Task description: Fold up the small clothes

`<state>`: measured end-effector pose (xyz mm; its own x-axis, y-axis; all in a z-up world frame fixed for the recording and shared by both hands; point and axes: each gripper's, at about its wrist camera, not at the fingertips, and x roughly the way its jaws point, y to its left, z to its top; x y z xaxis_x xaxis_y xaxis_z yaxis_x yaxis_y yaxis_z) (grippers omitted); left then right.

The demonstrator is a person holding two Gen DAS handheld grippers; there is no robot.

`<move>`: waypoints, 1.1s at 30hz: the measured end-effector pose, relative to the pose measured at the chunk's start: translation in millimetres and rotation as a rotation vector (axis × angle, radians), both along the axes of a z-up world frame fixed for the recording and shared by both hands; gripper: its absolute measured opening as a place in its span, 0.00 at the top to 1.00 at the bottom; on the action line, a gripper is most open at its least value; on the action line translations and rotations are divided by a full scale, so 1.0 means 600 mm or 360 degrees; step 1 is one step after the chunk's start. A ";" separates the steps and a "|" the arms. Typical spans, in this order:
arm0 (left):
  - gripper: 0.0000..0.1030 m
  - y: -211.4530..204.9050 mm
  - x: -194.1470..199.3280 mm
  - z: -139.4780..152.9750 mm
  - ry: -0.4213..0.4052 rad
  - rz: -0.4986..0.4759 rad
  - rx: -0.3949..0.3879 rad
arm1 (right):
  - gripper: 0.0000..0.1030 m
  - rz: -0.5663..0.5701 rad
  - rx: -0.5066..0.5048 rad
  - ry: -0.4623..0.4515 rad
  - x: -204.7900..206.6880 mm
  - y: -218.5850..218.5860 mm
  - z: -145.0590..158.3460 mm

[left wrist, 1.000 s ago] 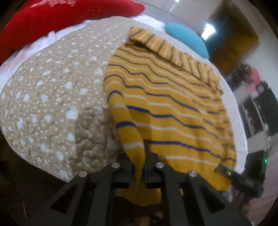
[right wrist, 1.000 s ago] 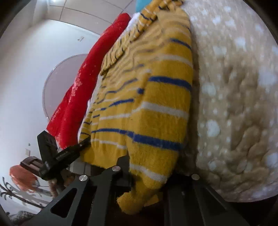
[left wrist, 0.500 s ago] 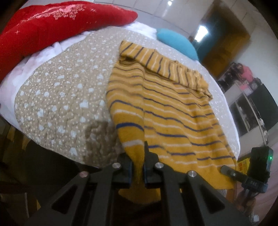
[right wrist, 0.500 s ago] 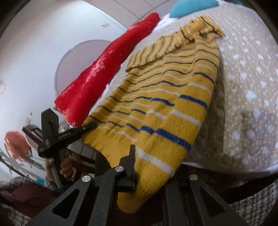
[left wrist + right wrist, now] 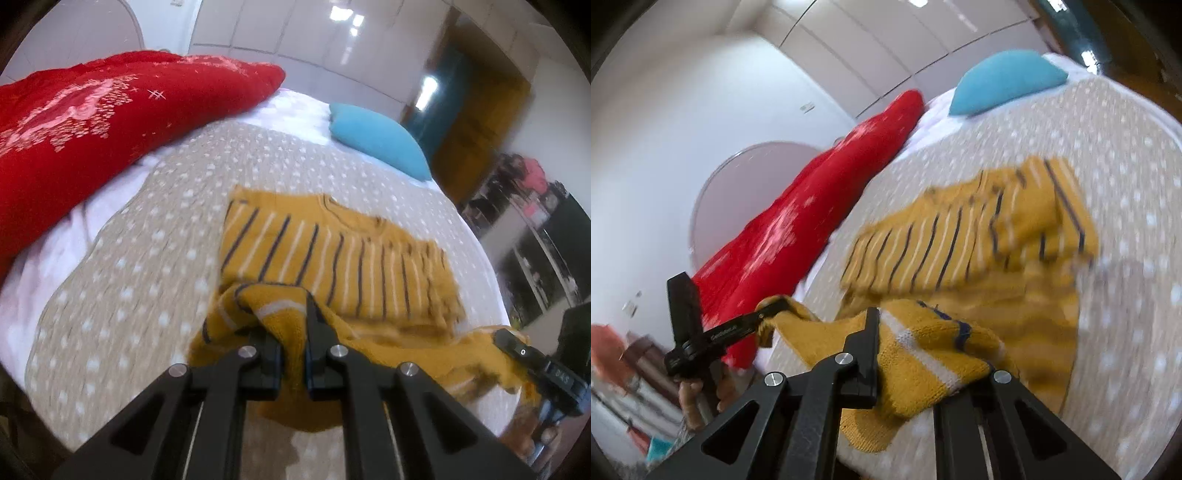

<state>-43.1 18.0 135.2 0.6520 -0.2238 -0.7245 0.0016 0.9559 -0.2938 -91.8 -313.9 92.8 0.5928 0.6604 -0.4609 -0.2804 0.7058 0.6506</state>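
Note:
A mustard-yellow sweater with blue and white stripes lies on the dotted beige quilt; its upper part with the folded sleeves lies flat. My left gripper is shut on the sweater's hem at one corner, held above the quilt. My right gripper is shut on the other hem corner of the sweater. The hem is lifted and doubled over toward the collar. Each gripper shows in the other's view, the right one and the left one.
A red embroidered blanket lies along the quilt's far left side. A blue pillow sits at the head of the bed on a white sheet. Dark furniture stands to the right of the bed.
Both grippers have lifted the sweater's hem off the bed's edge and carried it forward over the body, so the lower half now doubles over toward the collar.

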 end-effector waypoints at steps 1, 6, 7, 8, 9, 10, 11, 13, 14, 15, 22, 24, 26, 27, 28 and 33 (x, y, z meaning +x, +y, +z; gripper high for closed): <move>0.92 -0.001 0.016 -0.001 0.0007 0.0007 -0.0003 | 0.91 -0.0025 -0.0014 -0.0005 0.021 -0.001 0.005; 0.92 -0.014 0.089 -0.014 0.0048 0.0009 0.0021 | 0.91 -0.0100 0.0009 0.0054 0.109 -0.013 0.003; 0.92 -0.017 0.105 -0.017 0.0056 0.0006 0.0039 | 0.91 -0.0109 0.0006 0.0070 0.126 -0.014 0.000; 0.92 -0.020 0.116 -0.020 0.0061 0.0006 0.0048 | 0.91 -0.0113 0.0003 0.0080 0.140 -0.014 -0.002; 0.92 -0.022 0.134 -0.024 0.0072 0.0005 0.0057 | 0.91 -0.0117 0.0000 0.0091 0.153 -0.012 -0.007; 0.92 -0.024 0.148 -0.028 0.0082 0.0005 0.0060 | 0.91 -0.0122 0.0002 0.0105 0.166 -0.014 -0.011; 0.91 -0.026 0.166 -0.034 0.0097 0.0004 0.0063 | 0.91 -0.0129 0.0005 0.0121 0.181 -0.015 -0.017; 0.91 -0.031 0.194 -0.044 0.0121 -0.0002 0.0078 | 0.91 -0.0147 0.0015 0.0159 0.213 -0.018 -0.028; 0.91 -0.034 0.211 -0.052 0.0137 -0.0004 0.0092 | 0.91 -0.0153 0.0018 0.0174 0.223 -0.020 -0.034; 0.91 -0.036 0.223 -0.057 0.0149 -0.0006 0.0103 | 0.91 -0.0157 0.0021 0.0193 0.236 -0.023 -0.041; 0.88 -0.039 0.308 -0.102 0.0257 -0.0007 0.0080 | 0.89 -0.0180 0.0059 0.0329 0.324 -0.032 -0.092; 0.88 -0.038 0.326 -0.114 0.0289 -0.0006 0.0063 | 0.89 -0.0189 0.0071 0.0359 0.343 -0.035 -0.103; 0.88 -0.037 0.340 -0.124 0.0316 0.0000 0.0045 | 0.89 -0.0188 0.0080 0.0379 0.361 -0.036 -0.113; 0.88 -0.036 0.346 -0.128 0.0328 0.0005 0.0031 | 0.89 -0.0188 0.0084 0.0388 0.369 -0.036 -0.117; 0.87 -0.034 0.354 -0.134 0.0346 0.0009 0.0009 | 0.89 -0.0189 0.0092 0.0398 0.377 -0.038 -0.121; 0.86 -0.028 0.384 -0.152 0.0401 0.0011 -0.0091 | 0.89 -0.0216 0.0197 0.0465 0.411 -0.051 -0.143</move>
